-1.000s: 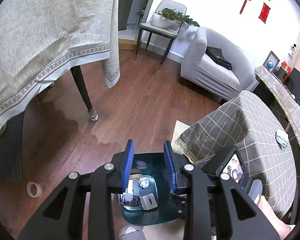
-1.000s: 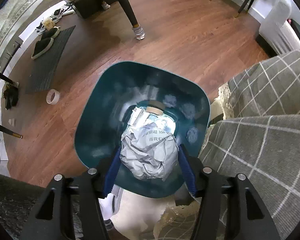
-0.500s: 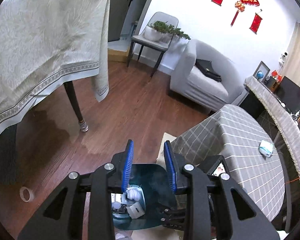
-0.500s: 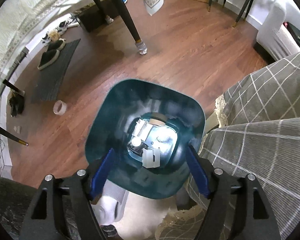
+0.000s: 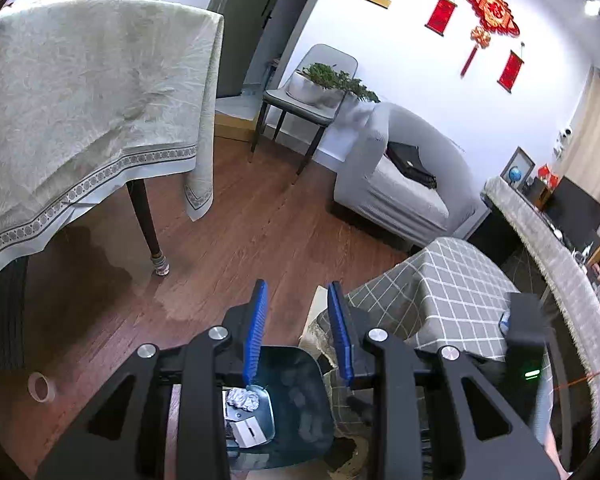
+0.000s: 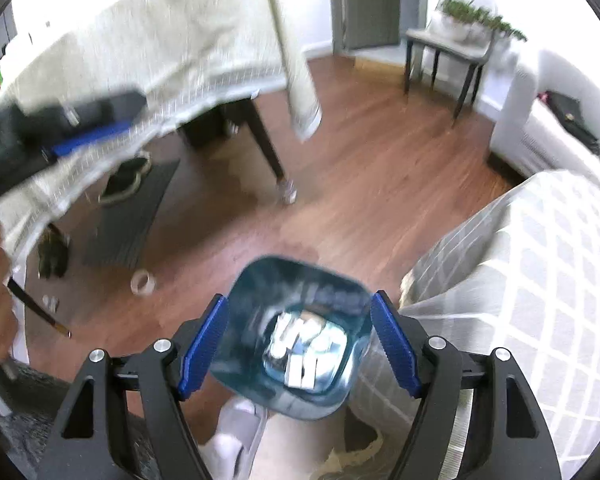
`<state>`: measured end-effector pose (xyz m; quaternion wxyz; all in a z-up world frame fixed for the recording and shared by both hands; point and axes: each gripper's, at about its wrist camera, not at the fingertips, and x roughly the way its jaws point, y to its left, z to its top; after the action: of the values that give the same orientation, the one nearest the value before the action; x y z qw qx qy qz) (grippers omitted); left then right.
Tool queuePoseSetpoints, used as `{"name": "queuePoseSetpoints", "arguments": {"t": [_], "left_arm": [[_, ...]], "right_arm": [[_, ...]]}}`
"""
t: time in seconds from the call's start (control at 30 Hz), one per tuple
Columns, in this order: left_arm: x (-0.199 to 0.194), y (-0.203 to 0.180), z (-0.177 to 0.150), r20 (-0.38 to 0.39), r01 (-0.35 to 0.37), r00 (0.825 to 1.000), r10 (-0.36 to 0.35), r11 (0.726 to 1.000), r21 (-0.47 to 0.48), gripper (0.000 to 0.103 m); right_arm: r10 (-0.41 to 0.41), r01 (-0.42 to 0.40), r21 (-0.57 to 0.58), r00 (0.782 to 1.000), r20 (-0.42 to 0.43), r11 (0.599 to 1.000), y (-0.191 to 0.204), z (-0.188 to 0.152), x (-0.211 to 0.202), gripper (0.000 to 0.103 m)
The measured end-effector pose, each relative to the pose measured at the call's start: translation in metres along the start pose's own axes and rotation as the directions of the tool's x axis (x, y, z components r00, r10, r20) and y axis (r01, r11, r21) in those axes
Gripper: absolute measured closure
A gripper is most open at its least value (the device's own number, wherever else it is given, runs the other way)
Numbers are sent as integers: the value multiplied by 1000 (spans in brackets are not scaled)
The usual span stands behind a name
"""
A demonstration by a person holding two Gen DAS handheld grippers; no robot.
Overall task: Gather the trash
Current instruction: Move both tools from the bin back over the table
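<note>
Left wrist view. The left tool point(image 5: 298, 332) points down and forward over the wooden floor point(image 5: 260, 224). Its two blue pads stand a narrow gap apart with nothing between them; the tool is open and grips nothing. Below the pads stands the dark teal trash bin point(image 5: 300, 400), upright on the floor with its mouth facing up. At the bottom of the bin lie a crumpled paper ball point(image 5: 242, 398) and a small white box point(image 5: 248, 434). The bin stands just beside the hanging edge of the grey checked cloth point(image 5: 440, 292) on the low worktop at the right. A roll of tape point(image 5: 40, 387) lies flat on the floor at the left, well apart from the bin. A tall worktop under a pale tablecloth point(image 5: 80, 100) fills the upper left.

Right wrist view. This frame is blurred by motion. The right tool point(image 6: 298, 346) points steeply down, directly above the trash bin point(image 6: 244, 344). Its jaws have just been opening; the pads now stand wide apart, one over each side of the bin's rim, and hold nothing. The bin is upright, long axis vertical, mouth toward the camera. Pale trash point(image 6: 306, 344) lies on its bottom; single pieces cannot be told apart. The left tool point(image 6: 92, 136) shows as a blur at the upper left. The tape roll point(image 6: 142, 282) lies on the floor left of the bin.
</note>
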<state>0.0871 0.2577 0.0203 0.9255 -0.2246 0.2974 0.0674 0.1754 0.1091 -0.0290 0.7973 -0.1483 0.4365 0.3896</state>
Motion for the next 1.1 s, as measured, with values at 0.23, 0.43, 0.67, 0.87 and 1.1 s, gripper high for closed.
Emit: {"name": "queuePoseSetpoints", "arguments": {"t": [0.23, 0.43, 0.67, 0.87, 1.1], "left_arm": [[-5, -12, 2, 22, 20, 1000, -20, 1000, 3, 64], [2, -38, -3, 7, 39, 999, -39, 998, 39, 59], [12, -87, -14, 3, 55, 998, -56, 991, 120, 51], [23, -118, -22, -14, 95, 995, -94, 984, 148, 48], [41, -167, -36, -41, 151, 988, -146, 970, 188, 45]], "right_arm": [[5, -7, 18, 991, 133, 1000, -12, 6, -50, 36], [-55, 46, 54, 984, 172, 997, -37, -6, -74, 38], [-110, 91, 108, 977, 182, 990, -69, -27, -94, 39], [-160, 132, 153, 970, 186, 979, -94, -46, -110, 39], [-224, 181, 222, 956, 188, 958, -130, -72, -131, 39]]}}
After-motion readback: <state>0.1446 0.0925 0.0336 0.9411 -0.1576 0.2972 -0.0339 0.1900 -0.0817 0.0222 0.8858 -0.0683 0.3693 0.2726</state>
